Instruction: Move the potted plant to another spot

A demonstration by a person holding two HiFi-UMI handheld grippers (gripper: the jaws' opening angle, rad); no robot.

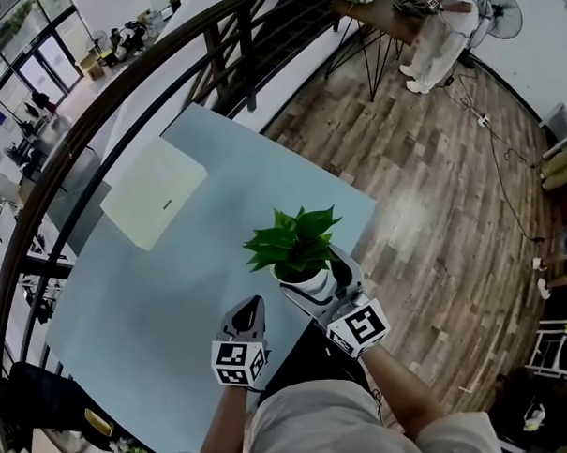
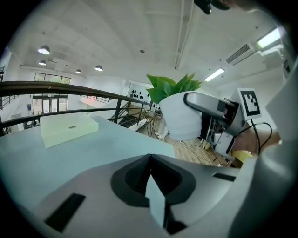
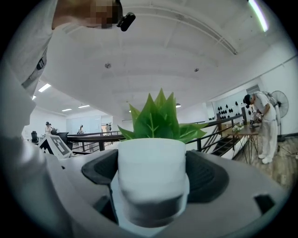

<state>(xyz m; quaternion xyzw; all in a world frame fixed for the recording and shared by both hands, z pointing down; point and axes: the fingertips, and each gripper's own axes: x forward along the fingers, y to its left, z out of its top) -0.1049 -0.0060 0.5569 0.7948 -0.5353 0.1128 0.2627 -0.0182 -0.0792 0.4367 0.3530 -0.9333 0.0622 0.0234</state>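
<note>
The big blue counter (image 1: 146,311) had a flat pale box (image 1: 155,191) on its far left side. The potted plant (image 1: 299,253) was at the near right edge, grasped by my right gripper (image 1: 322,285). My left gripper (image 1: 250,311) was clenched on nothing, just left of it.

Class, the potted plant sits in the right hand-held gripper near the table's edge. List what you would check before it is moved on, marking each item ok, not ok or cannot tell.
1. Grip: the right hand-held gripper has its jaws closed on the white pot of the potted plant: ok.
2. Plant upright, leaves on top: ok.
3. Left hand-held gripper shut, empty and apart from the plant: ok.
4. Bare table free for a new spot, short of the pale green box: ok.
5. Plant's base lifted off the table: cannot tell.
</note>
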